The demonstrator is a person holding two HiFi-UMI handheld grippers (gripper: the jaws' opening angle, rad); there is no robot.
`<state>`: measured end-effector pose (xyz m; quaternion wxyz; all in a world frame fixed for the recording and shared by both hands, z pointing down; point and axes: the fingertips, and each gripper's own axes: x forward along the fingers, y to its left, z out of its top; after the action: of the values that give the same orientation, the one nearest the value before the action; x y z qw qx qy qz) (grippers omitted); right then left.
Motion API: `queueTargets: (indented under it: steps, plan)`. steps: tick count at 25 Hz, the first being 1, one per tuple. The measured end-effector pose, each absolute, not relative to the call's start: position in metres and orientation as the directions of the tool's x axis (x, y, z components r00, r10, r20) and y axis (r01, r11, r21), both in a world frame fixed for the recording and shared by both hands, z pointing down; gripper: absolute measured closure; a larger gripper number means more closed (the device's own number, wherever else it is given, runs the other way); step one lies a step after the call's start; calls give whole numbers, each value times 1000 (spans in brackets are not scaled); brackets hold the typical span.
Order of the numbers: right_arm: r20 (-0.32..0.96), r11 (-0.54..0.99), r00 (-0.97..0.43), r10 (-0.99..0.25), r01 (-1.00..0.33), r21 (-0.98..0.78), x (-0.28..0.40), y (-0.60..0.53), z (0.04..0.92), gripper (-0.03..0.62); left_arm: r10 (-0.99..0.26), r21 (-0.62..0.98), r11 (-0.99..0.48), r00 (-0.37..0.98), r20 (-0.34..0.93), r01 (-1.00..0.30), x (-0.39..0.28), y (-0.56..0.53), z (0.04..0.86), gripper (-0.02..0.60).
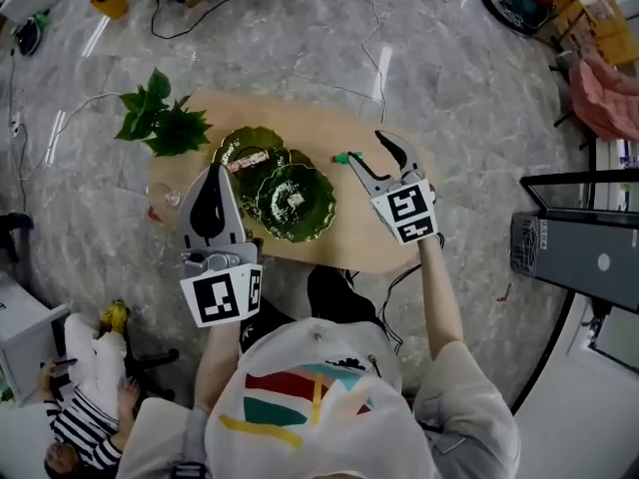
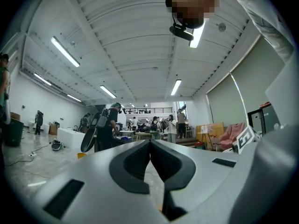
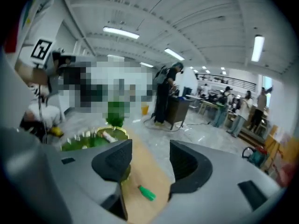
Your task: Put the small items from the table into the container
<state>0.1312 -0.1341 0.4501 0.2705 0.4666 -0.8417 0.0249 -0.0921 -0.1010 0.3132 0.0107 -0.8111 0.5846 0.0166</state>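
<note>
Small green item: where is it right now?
In the head view the small green item lies on the table, right of the green dishes, just ahead of the open right gripper.

Leafy green plant, grey marble floor, pink cloth at right, seated person in striped top

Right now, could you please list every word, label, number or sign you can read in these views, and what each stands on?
No word or number is readable in any view.
The cube on the left gripper and the cube on the right gripper: black-and-white square patterns, no letters.
The packet in the rear green dish: print too small to read.
The shirt: coloured shapes only.
</note>
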Motion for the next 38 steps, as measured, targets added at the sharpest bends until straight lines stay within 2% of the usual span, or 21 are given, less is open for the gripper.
queueTargets:
  steps: [2,4,7,10,15,17,19,22,27,31,35,38]
  plan:
    - [617,708,-437,-655,-641,298,142,-141,525,335,-954,2,-301,301,-16,-954,-86,-106,339,572]
    - [754,826,-395,-525,-450,339,156,-143,608,335,-963,-6,-268,268,-6,-963,-85,-111,363,572]
    - [881,929,-329,-339,-264,259,172,-144,716,335,-982,-12,-189,189,4,-982,-96,-117,394,572]
    - [939,972,-274,-206,-165,165,184,-143,784,336,-994,-11,-110,109,21,-994,-110,-118,415,572]
    - [964,991,-228,-136,-51,128,186,-152,824,363,-997,11,-50,50,-53,-999,-129,-121,424,573]
    - [971,996,-221,-94,-31,89,183,-147,827,417,-997,4,-42,42,-62,-999,-130,-123,422,572]
    - [971,996,-229,-72,-65,59,182,-145,822,424,-998,9,-43,43,-52,-999,-127,-126,418,572]
    - [944,984,-311,-113,-164,64,170,-150,786,424,-997,6,-63,62,-38,-998,-116,-130,396,572]
    - [827,956,-514,-230,-280,92,123,-143,660,424,-994,-1,-99,99,-53,-995,-98,-124,326,572]
    - [708,921,-613,-350,-364,140,96,-134,549,424,-986,31,-133,129,-108,-991,-87,-113,269,572]
    - [624,904,-667,-408,-391,173,70,-118,470,424,-982,12,-131,128,-138,-991,-89,-105,243,572]
    - [590,910,-697,-407,-363,199,53,-103,430,424,-978,62,-147,136,-156,-987,-83,-108,231,572]
